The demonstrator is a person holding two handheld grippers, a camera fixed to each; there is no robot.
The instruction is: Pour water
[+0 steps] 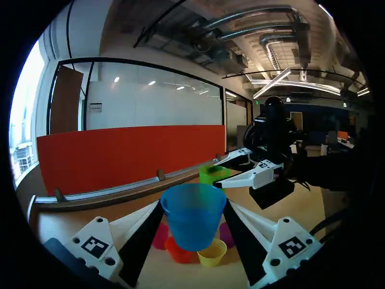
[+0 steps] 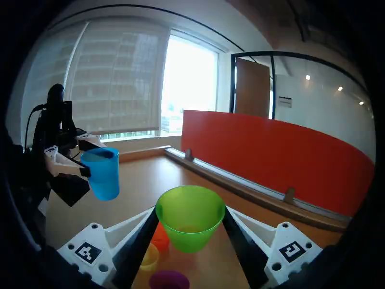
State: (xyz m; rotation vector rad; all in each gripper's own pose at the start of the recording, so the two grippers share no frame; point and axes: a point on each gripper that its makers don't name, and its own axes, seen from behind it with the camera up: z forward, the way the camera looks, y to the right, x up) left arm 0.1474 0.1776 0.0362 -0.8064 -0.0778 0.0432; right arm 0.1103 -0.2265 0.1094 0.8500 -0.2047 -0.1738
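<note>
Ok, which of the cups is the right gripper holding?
The green cup, clamped in the right gripper. The blue cup is in the left gripper; the orange cup and yellow cup stand on the table.

Clearance above the table (image 2: 137,185). The left gripper (image 1: 193,206) is occupied by the blue cup (image 1: 193,226) and the right gripper (image 2: 190,212) by the green cup (image 2: 190,226), with open air between the two raised cups. Beneath them, a pink cup (image 1: 160,237), an orange cup (image 1: 177,251), a yellow cup (image 1: 211,254) and a purple cup (image 1: 227,235) crowd one patch of table. The red partition (image 2: 288,154) walls off the far edge. Bare table extends toward the window (image 2: 187,91).
</note>
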